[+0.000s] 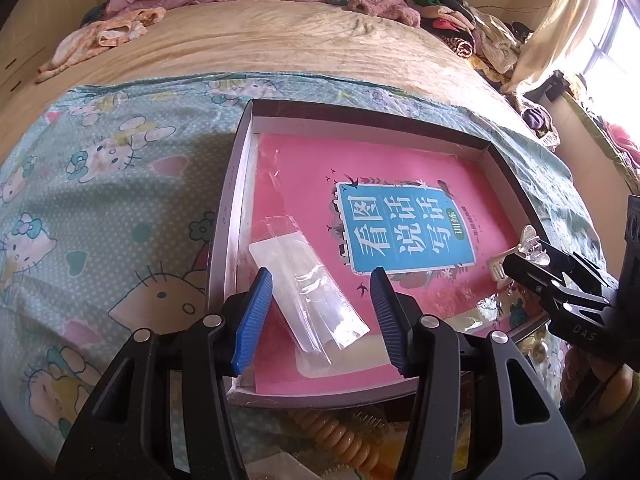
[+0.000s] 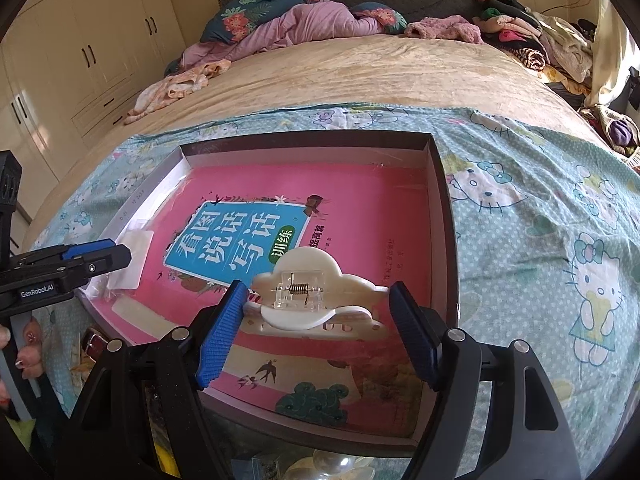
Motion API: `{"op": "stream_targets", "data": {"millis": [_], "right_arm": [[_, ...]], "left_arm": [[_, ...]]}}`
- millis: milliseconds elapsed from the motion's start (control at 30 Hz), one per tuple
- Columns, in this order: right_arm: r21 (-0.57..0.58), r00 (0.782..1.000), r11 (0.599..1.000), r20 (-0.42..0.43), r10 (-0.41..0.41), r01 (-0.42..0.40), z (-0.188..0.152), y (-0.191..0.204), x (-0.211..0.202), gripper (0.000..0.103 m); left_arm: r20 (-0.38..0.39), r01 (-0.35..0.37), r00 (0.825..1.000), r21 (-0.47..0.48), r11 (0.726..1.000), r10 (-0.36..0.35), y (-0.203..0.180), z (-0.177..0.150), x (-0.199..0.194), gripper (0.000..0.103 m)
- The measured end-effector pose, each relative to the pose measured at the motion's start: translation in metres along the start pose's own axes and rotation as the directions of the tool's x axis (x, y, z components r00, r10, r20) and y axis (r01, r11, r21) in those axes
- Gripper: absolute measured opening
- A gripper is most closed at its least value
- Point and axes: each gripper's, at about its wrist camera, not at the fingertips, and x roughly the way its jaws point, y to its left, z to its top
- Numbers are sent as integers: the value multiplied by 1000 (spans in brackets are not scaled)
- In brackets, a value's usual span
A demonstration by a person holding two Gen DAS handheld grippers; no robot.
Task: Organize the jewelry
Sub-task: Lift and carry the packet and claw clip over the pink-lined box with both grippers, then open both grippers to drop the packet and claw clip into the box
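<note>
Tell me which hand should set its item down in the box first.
Right, probably. The right gripper has the white hair clip between its fingers, low over the pink book in the box. The left gripper only straddles the clear packet.

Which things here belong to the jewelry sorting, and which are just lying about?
Job:
- cream hair claw clip, between right gripper jaws
- clear plastic packet, between left gripper jaws
- shallow box
- pearl piece, near edge

Lying about:
- pink book lining the box
- clothes pile
- purple blanket
</note>
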Motion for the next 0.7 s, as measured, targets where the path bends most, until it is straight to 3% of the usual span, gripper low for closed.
{"op": "stream_targets", "data": {"millis": [133,233,400,700], "right_arm": [[1,1000,1000,-12,4,-4,-2,1,0,73],[9,1000,1000,4,11,-11,-3,1,-6,85],[25,999,1000,39,11,-12,-5,-2,-24,87],[61,994,998,105,24,-30,-12,-8,-66,88]], "left_arm": [[2,10,1000,-4,1000,-10,-1,-2,-3,44],[9,13,1000,-6,1000,-13,-1,-3,-7,44],[25,21,999,-13,1000,-21,-1,-4,-17,50],[68,26,997,-19,999,-25,-4,-7,-43,83]]}}
